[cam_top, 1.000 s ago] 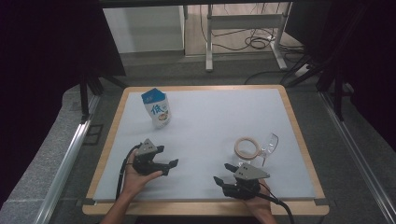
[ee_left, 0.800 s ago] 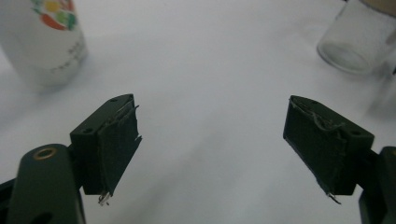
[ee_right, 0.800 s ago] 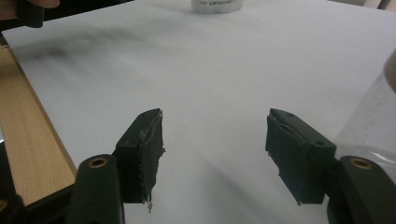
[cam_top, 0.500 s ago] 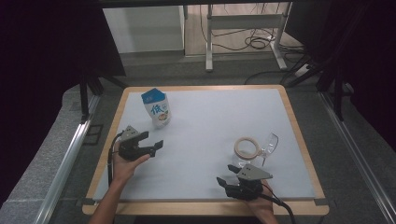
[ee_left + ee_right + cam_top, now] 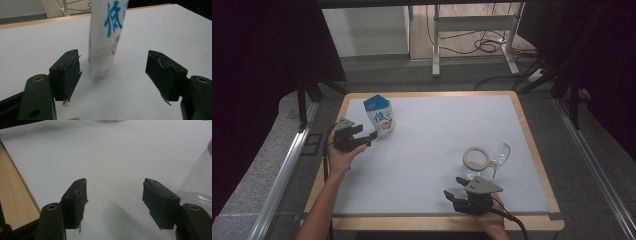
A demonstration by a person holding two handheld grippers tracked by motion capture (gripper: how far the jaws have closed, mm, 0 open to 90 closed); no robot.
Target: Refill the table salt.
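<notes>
While the left tool (image 5: 371, 137) reaches toward the milk carton (image 5: 380, 116) standing near the counter's (image 5: 427, 150) far left corner, its jaws, just closing somewhat, stand apart with the carton just ahead, untouched. Its own view shows the carton's blue lettering. Rightward, a tape ring (image 5: 476, 157) and clear glass (image 5: 498, 155) sit just beyond the right tool (image 5: 457, 194), whose jaws gape, empty.

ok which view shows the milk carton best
The high view: the whole milk carton stands upright at the table's far left, gable top and print visible, just ahead of the left tongs. The left gripper view gives its lower part close up, top cut off. The right gripper view adds nothing clear.
</notes>
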